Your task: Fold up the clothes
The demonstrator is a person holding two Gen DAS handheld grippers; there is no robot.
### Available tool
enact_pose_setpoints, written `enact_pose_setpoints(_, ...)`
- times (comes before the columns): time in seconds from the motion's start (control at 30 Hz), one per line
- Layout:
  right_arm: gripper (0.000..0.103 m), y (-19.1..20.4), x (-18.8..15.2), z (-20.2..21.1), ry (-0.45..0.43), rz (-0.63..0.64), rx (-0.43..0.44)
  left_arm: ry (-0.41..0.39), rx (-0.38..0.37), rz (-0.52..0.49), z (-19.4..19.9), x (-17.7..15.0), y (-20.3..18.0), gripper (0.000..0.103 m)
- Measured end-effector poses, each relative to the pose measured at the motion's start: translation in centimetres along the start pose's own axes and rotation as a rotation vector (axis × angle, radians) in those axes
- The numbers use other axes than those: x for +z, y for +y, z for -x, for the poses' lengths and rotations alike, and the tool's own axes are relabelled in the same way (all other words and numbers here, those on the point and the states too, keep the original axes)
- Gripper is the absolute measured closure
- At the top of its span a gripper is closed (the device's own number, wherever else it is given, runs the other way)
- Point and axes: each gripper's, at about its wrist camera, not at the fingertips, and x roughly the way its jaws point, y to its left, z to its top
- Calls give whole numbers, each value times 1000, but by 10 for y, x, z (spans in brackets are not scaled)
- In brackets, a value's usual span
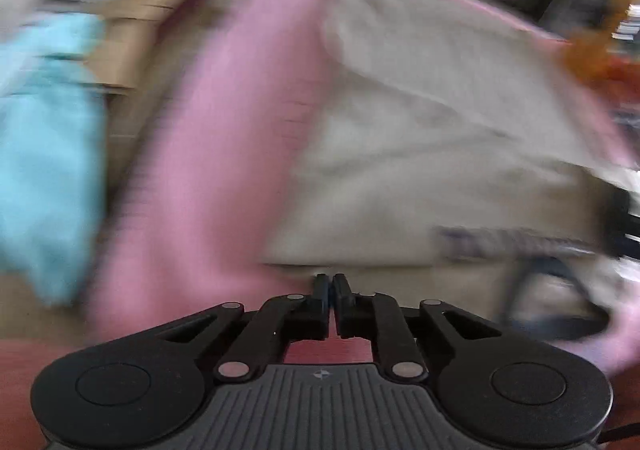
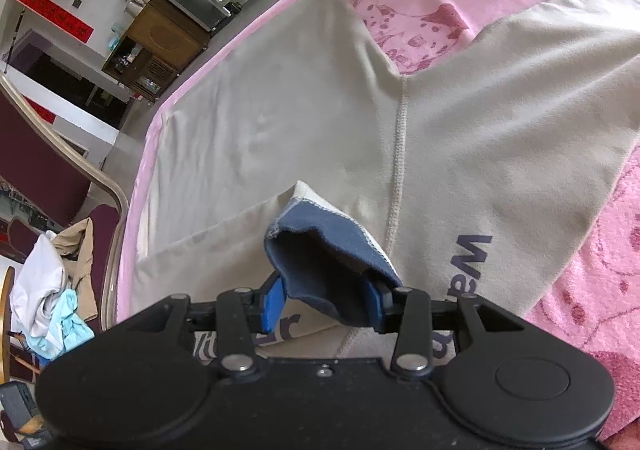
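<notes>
A beige long-sleeved shirt [image 2: 304, 122] lies spread flat on a pink floral cloth [image 2: 592, 290] that covers the surface, with one sleeve [image 2: 532, 90] reaching out toward the upper right in the right wrist view and a stitched seam [image 2: 400, 154] running down from the armpit. Dark lettering [image 2: 470, 250] is printed on the fabric close to the gripper. The right gripper [image 2: 326, 300] is parted, its blue pads [image 2: 274, 306] set wide on either side of a navy cuff [image 2: 320, 254], whose end is folded back over the beige cloth; the cuff sits between the pads, and the far pad is partly hidden by it, so I cannot tell whether either pad actually presses it. In the left wrist view everything beyond the gripper is smeared by motion blur: the left gripper [image 1: 332, 284] has its jaws drawn nearly together with only a thin slit between them, at the near hem of the beige shirt [image 1: 420, 154], and whether any fabric is pinched there cannot be told. The pink cloth [image 1: 224, 122] shows as a broad band to the left of the shirt. Off the surface's edge, a heap of other clothes [image 2: 52, 302] in white, light blue and tan lies piled on a dark red chair [image 2: 102, 222] with a curved wooden rail, and the same light blue garment [image 1: 44, 154] appears at the left of the left wrist view
</notes>
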Motion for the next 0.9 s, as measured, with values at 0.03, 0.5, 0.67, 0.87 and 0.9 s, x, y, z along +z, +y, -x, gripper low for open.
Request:
enact_pose_setpoints(0.03, 63, -1, 0, 2, -3, -4, -3, -13, 63, 22, 3, 0, 6, 99)
enact_pose_setpoints(0.5, 94, 21, 29, 70, -209, -4, 73, -225, -284, -41, 20, 70, -42, 85)
enact_pose_setpoints(0.67, 93, 4, 43, 8, -83, -72, 118, -137, -292, -10, -43, 90, -56, 93)
enact_pose_setpoints(0.87, 103, -34, 41, -41, 34, -200, 84, -165, -208, 113, -64, 96, -31, 92)
enact_pose_setpoints(0.9, 103, -42, 43, -36, 2, -224, 71, -185, -158, 131, -63, 95, -25, 92)
